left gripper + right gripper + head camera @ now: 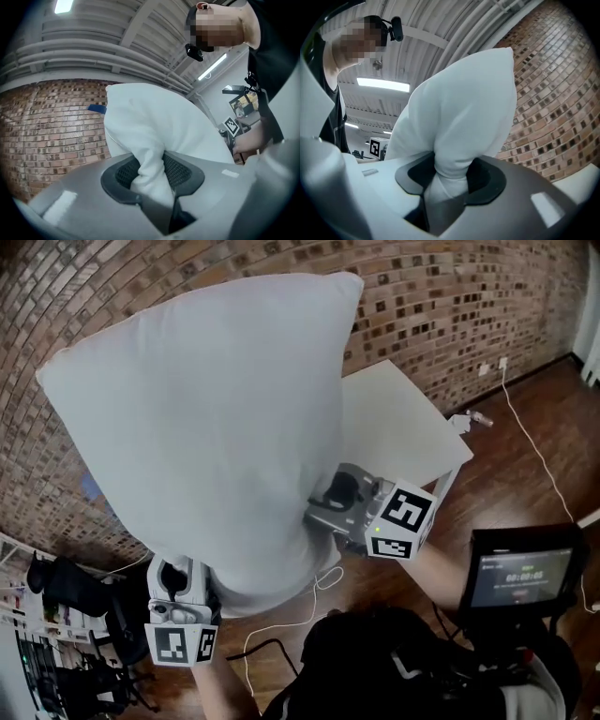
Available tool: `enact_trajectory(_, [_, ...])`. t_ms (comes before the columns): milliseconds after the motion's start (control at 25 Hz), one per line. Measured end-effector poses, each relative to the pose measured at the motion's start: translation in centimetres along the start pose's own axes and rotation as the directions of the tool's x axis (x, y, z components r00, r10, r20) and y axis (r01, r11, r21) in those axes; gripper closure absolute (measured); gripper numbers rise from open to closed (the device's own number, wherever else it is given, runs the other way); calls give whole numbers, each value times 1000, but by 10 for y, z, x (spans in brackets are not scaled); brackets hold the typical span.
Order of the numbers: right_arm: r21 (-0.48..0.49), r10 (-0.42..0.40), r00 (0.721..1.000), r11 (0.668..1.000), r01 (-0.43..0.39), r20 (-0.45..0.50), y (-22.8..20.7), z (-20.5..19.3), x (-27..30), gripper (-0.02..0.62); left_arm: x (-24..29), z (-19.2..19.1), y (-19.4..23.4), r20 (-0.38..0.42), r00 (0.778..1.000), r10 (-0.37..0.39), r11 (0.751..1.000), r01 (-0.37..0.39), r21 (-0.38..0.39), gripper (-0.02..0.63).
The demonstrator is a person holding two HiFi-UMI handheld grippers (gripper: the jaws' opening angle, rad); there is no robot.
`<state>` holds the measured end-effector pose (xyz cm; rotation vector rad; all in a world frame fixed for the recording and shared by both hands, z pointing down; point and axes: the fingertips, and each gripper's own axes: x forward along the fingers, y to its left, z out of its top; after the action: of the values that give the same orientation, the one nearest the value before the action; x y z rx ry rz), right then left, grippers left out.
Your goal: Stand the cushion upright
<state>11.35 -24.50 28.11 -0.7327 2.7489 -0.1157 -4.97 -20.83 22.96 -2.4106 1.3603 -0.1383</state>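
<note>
A big white cushion (202, 418) hangs in the air in front of the brick wall, lifted clear of the white table (403, 427). My left gripper (178, 568) is shut on the cushion's lower left edge, and a bunch of fabric (150, 173) is squeezed between its jaws. At the lower right edge my right gripper (323, 512) is shut on another pinch of the cushion (450, 168). Both grippers point roughly level, and the cushion (459, 108) rises above them, its top corner near the wall.
A brick wall (450, 306) runs behind the table. White cables (548, 470) lie on the wooden floor at right. A black screen (520, 577) sits at lower right, dark equipment (75, 596) at lower left. The person's body fills the bottom edge of the head view.
</note>
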Motion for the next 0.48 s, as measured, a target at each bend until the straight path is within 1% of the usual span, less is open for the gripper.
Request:
enact_trajectory(80, [10,-28,1000,1000,28,-3,-23,-1,1,417,28,0,5,-4,1000,-25,999,25,26,480])
enact_trajectory(200, [3,-73,997,997,73,-7,-46,-19,12,420,56,-18,19,11,997,-74,995,73,64,479])
enact_trajectory(320, [8,-119,993,993,120,-17,-65,-39,34,424,77,-35,41,24,993,-115,988,112,102,479])
enact_trajectory(480, [33,-154,987,987,155,-44,-95,-47,63,425,110,-42,72,21,987,-157,980,153,127,478])
